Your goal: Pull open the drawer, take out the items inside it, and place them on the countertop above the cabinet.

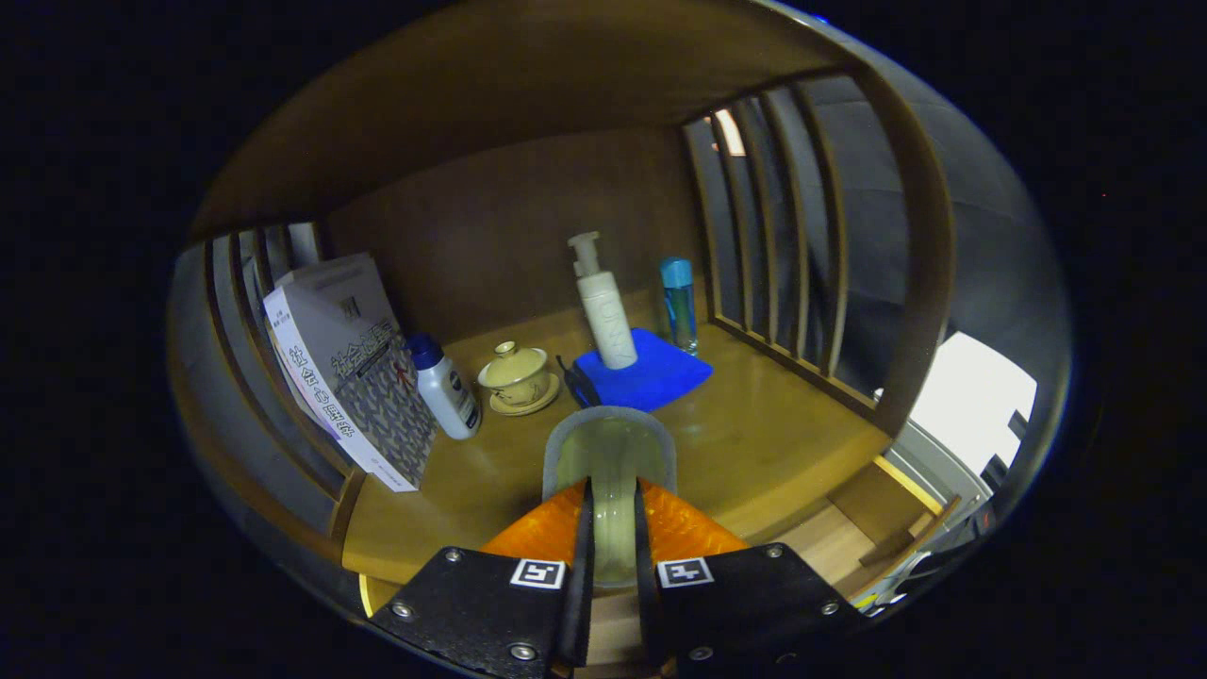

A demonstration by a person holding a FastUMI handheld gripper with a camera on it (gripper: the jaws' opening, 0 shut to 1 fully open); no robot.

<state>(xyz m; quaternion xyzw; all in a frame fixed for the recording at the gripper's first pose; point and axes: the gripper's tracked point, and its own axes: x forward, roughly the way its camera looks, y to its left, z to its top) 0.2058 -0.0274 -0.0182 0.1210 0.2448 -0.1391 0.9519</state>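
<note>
Your gripper [611, 509] points level over the counter's [773, 443] front edge, fingers clenched on a pale cup [611, 453].
Bare counter lies ahead, right of the book [354, 368].

Counter [754, 443]: glossy wood. Cup [611, 453] in claw [613, 528]: translucent, matt plastic. Blue cloth [651, 377]: soft. Book [354, 368]: smooth paper cover.

blue cloth [651, 377], white pump bottle [603, 311], grey-patterned book [354, 372], cream lidded cup [514, 374]
</note>
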